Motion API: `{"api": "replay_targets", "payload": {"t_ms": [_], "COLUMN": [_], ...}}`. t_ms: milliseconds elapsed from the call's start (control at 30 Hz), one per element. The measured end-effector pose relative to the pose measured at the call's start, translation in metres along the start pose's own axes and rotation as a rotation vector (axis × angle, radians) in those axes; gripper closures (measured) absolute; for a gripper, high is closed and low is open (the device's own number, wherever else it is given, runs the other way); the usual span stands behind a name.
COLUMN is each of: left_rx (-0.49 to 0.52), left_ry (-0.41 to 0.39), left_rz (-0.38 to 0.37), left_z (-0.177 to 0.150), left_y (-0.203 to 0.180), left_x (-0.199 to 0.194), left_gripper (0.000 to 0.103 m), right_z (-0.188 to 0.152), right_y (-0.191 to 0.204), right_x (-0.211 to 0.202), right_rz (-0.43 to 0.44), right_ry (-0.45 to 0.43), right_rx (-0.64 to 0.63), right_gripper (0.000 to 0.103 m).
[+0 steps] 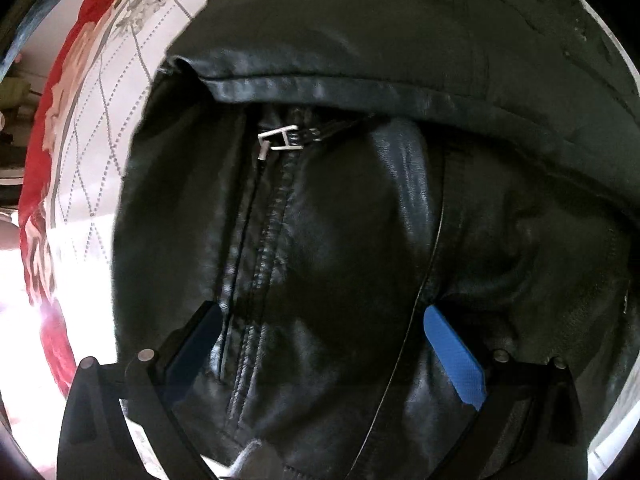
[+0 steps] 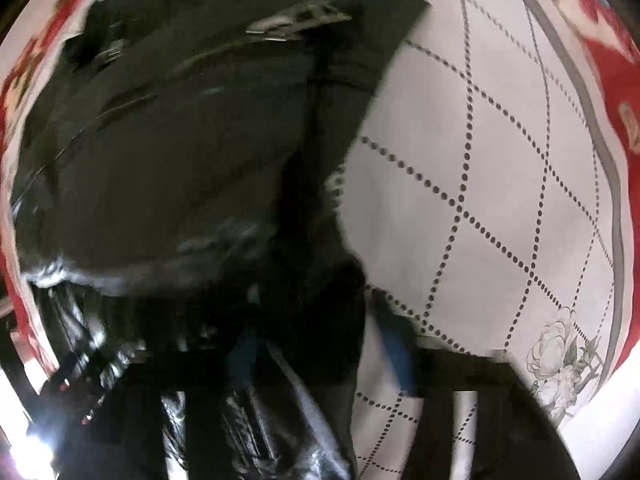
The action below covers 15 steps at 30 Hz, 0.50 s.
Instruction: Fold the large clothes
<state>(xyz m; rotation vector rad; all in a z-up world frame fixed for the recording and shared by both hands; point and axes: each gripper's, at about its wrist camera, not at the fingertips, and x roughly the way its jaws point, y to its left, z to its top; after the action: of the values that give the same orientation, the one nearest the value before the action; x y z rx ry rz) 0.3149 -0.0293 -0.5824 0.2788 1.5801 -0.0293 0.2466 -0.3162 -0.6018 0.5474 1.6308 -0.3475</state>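
You are working mid-fold: the black leather jacket [image 1: 320,240] is lying bunched on the quilted bedspread [image 2: 500,160], one flap already doubled over beyond the jaws. The left gripper [image 1: 324,344] is hovering with jaws wide, the zipper seam between them; the right gripper [image 2: 320,356] is blurred, its jaws narrow, grip impossible to tell.

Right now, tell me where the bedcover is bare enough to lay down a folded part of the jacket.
Bare: the white dotted-grid bedcover right of the black leather jacket, bordered by its red floral edge. A narrower strip shows between jacket and red edge in the left view. Crowded: under the left gripper, all jacket and zipper.
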Motion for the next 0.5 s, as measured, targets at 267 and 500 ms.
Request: {"api": "replay_targets", "payload": {"t_ms": [267,500], "left_rx": [0.053,0.039], "left_ry": [-0.124,-0.196], "left_rz": [0.187,0.323], "left_z": [-0.039,-0.083], "left_y": [0.065,0.065], "left_x": [-0.055,-0.103], "left_gripper": [0.0,0.0], "right_z": [-0.068,-0.081], "right_y": [-0.013,-0.018], "right_x": [0.032,0.012], "right_rz": [0.321,0.282], "right_ry": [0.254,0.297], "right_rx": [0.202,0.08], "right_gripper": [0.091,0.057]}}
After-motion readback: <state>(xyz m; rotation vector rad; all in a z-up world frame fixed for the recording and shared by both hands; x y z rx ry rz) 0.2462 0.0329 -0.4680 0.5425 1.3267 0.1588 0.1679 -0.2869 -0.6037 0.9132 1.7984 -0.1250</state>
